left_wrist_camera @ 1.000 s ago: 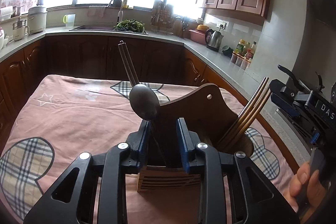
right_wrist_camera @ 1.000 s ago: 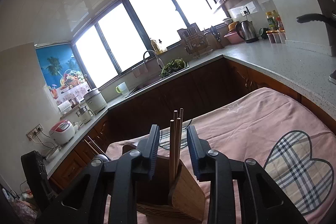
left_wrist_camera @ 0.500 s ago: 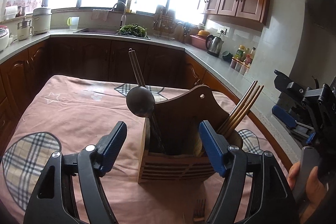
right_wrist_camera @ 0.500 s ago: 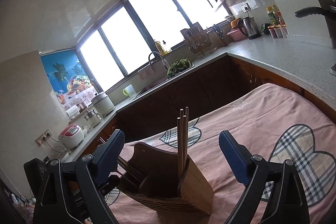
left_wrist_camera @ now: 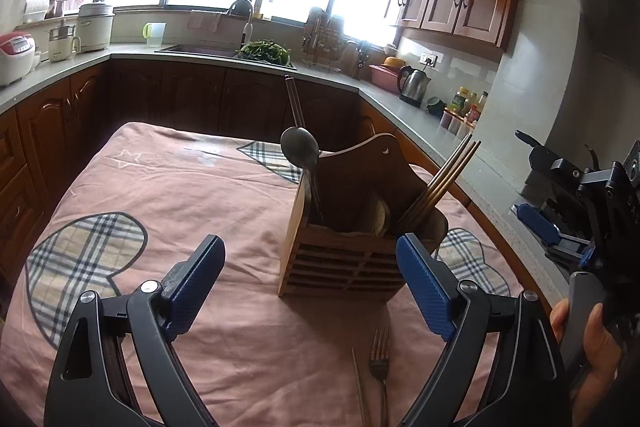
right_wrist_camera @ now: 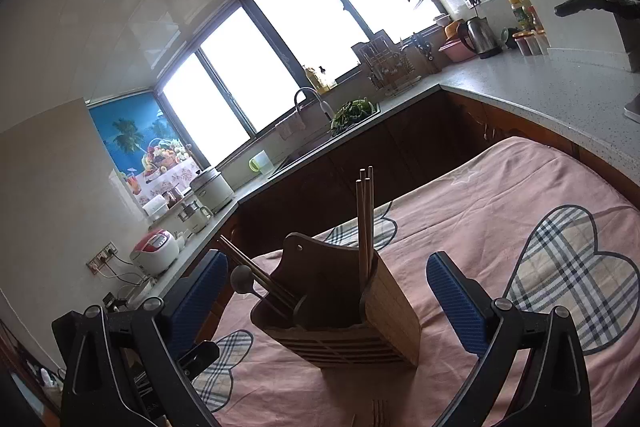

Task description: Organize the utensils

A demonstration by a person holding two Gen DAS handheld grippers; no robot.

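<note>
A wooden utensil holder (left_wrist_camera: 340, 259) stands on the pink tablecloth (left_wrist_camera: 180, 195). A metal spoon (left_wrist_camera: 300, 147) and dark chopsticks (left_wrist_camera: 294, 103) stand in its left compartment, and wooden chopsticks (left_wrist_camera: 448, 175) lean out of its right one. A fork (left_wrist_camera: 380, 351) and a thin stick (left_wrist_camera: 358, 379) lie on the cloth in front of the holder. My left gripper (left_wrist_camera: 308, 243) is just short of the holder, jaws opening, nothing between them. My right gripper (right_wrist_camera: 328, 263) faces the holder (right_wrist_camera: 384, 311) from the other side, jaws also opening and empty. Its wooden chopsticks (right_wrist_camera: 365, 215) stand upright.
A grey counter (left_wrist_camera: 420, 119) wraps around the table's far and right sides, with a kettle (left_wrist_camera: 414, 89), bottles (left_wrist_camera: 464, 107) and a rice cooker (left_wrist_camera: 14, 57). A hand (left_wrist_camera: 592, 331) holds the right gripper's body (left_wrist_camera: 560, 219) at the right edge. Plaid hearts mark the cloth.
Both grippers opened wide and drew back from the holder. The left one let go of the spoon, the right one let go of the wooden chopsticks. The fork came into view.
</note>
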